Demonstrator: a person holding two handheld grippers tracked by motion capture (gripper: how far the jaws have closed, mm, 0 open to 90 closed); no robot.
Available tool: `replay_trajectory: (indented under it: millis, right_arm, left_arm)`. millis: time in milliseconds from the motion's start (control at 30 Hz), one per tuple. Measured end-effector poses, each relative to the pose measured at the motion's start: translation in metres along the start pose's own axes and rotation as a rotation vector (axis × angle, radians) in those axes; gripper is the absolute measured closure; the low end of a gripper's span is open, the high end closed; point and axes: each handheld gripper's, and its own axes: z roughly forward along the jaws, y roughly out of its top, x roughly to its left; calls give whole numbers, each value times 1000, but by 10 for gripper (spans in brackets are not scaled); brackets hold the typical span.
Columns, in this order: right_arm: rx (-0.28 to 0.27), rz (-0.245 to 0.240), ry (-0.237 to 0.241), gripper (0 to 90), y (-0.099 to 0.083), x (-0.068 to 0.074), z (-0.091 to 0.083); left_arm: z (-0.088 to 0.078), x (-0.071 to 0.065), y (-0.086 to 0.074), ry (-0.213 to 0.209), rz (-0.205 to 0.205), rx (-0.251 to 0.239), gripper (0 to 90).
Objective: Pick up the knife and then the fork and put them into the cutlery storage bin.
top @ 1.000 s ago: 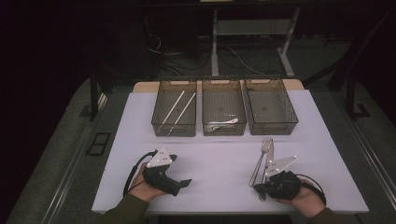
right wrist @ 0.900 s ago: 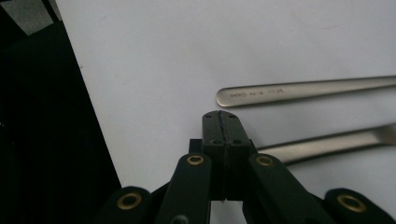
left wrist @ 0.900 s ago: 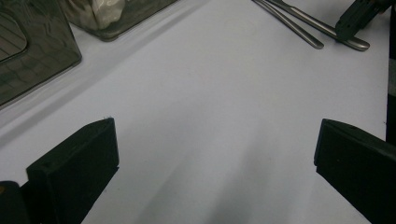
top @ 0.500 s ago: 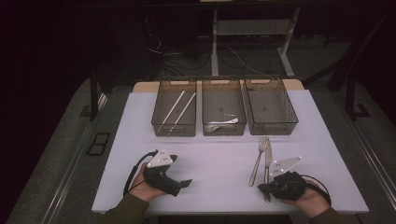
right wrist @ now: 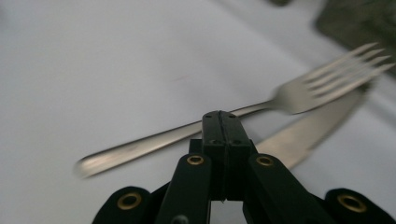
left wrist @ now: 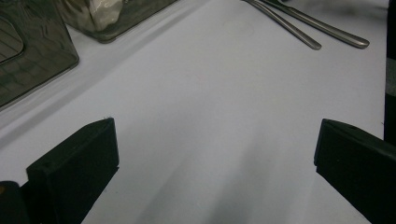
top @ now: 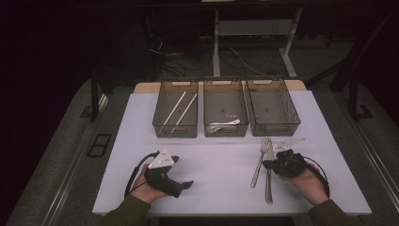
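right gripper (top: 269, 163) shifted right (jaws closed) beside fork (right wrist: 299, 95).

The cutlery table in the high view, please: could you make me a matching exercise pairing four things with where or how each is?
Things:
1. fork
2. chopsticks
3. left gripper
4. right gripper

Descriptions:
A. jaws pressed together
B. in the left bin
C. jaws wide apart over bare table
D. flat on the table beside the knife

Pairs: 1-D, 2-B, 3-C, 4-A
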Motion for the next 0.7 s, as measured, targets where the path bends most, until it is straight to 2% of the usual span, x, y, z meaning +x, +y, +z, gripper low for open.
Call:
replay_trajectory:
  millis: [100, 233, 367, 500, 600, 700]
  right_arm:
    - [-26, 56, -62, 900, 7, -22, 2]
    - [-29, 125, -165, 899, 16, -49, 7]
    - [-8, 149, -216, 899, 22, -63, 17]
    - [-8, 155, -237, 899, 28, -69, 24]
    - [-10, 157, -220, 899, 33, -70, 30]
    - [-17, 134, -187, 899, 40, -64, 36]
  left_arm:
    - [0, 0, 0, 1, 2, -7, 0]
    - [0, 0, 0, 2, 2, -4, 0]
    - [0, 1, 0, 2, 4, -4, 0]
    - [0, 1, 0, 1, 6, -4, 0]
    - [0, 1, 0, 1, 4, -3, 0]
    - [0, 0, 0, 1, 5, -3, 0]
